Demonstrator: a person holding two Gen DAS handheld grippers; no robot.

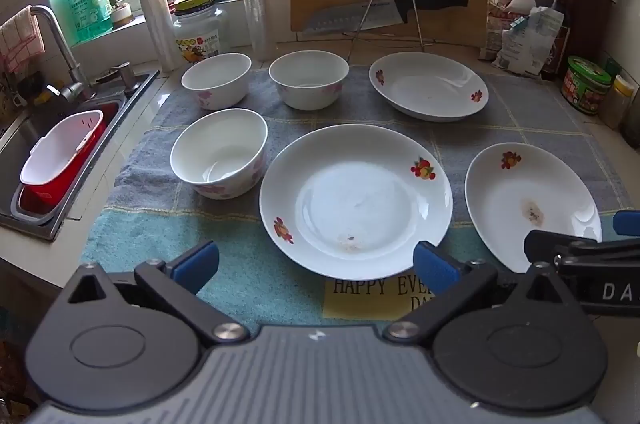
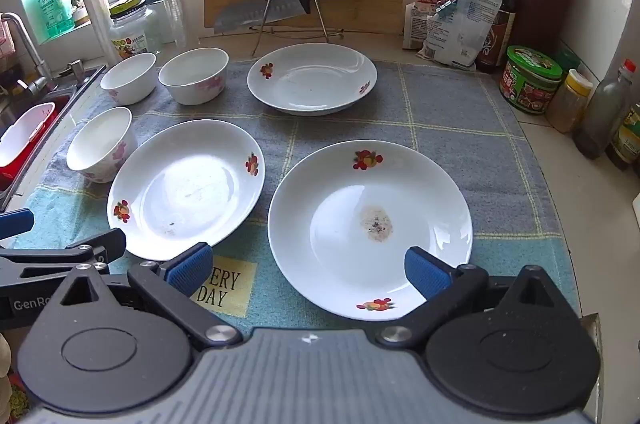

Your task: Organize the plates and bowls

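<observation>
Kitchen desk [image 2: 580, 191] beside a sink [image 1: 36, 131], covered by a checked towel [image 2: 460, 127]. On the towel lie three white flowered plates: far plate [image 2: 312, 79], middle plate [image 1: 356, 199] and right plate [image 2: 370, 228], the last bearing a brown stain. Three white bowls [image 1: 219, 151] stand apart at the towel's left. Left claw [image 1: 316, 268] and right claw [image 2: 308, 270] hover over the near edge, jaws spread wide, holding nothing.

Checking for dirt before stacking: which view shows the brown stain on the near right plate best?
The right wrist view: the stained plate lies whole and central, its stain unobstructed. In the left wrist view that plate sits at the frame's edge, partly behind the right claw.
</observation>
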